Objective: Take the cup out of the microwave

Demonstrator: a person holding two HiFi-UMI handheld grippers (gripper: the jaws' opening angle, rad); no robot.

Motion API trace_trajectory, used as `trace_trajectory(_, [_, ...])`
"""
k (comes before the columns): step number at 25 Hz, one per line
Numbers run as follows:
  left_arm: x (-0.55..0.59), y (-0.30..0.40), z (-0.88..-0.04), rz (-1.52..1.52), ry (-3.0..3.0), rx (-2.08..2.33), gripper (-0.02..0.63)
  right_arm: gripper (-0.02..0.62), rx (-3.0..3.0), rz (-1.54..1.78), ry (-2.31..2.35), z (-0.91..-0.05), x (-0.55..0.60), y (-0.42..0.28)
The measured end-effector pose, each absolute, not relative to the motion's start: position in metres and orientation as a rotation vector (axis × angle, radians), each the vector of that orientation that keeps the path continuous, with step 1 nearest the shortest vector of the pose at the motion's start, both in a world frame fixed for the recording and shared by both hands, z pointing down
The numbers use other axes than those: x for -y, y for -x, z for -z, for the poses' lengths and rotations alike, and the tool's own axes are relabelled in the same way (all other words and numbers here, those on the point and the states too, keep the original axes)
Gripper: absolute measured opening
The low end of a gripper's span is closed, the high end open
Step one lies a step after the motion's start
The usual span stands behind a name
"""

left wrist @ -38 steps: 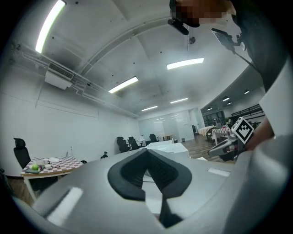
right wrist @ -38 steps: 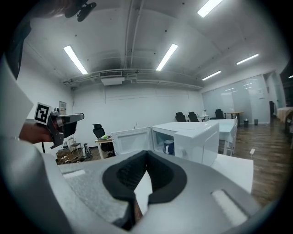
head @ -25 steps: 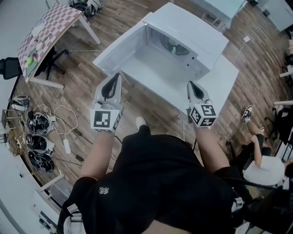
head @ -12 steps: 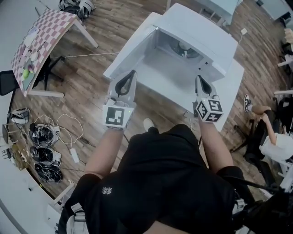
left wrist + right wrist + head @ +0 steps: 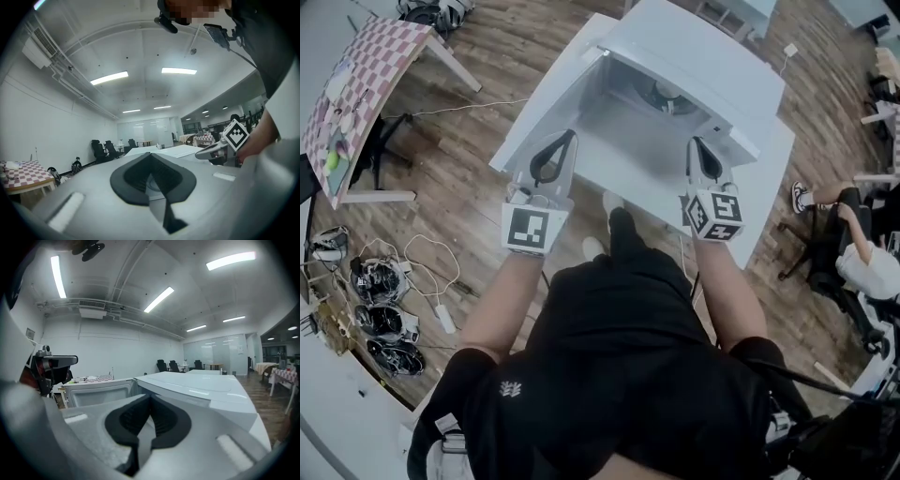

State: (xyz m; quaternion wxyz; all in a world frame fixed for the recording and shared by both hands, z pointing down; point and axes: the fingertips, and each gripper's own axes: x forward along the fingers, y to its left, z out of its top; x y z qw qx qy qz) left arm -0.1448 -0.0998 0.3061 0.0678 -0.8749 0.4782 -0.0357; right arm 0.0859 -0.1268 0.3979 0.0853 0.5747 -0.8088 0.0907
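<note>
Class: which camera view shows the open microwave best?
The head view: the microwave shows whole from above, door swung open, cavity visible. The right gripper view catches only its top and open door from the side; the left gripper view shows just a white sliver.

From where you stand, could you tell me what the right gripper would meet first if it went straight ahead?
The right gripper would probably meet the microwave first, near the right of its open front; frame or opening, I cannot tell.
</note>
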Motion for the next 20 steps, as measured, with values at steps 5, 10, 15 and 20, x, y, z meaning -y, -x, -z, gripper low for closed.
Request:
trace_trajectory(5, [0.137, 0.134, -0.324, 0.127, 2.636, -1.472, 0.006, 0.0, 2.424, -0.275, -1.727, -0.418, 0.164, -0.085])
trace_trajectory(10, [0.159, 0.116, -0.347, 0.143, 2.641, -1.437, 0.006, 0.0, 2.422, -0.259, -1.732, -0.444, 0.191, -0.084])
trace_trajectory(15, [0.173, 0.099, -0.371, 0.166, 2.68, -1.366, 0.006, 0.0, 2.409, -0.254, -1.742, -0.469, 0.208, -0.083])
trace_trajectory(20, [0.197, 0.091, -0.402, 0.181, 2.715, -1.345, 0.006, 0.0, 2.4, -0.241, -1.737, -0.495, 0.227, -0.077])
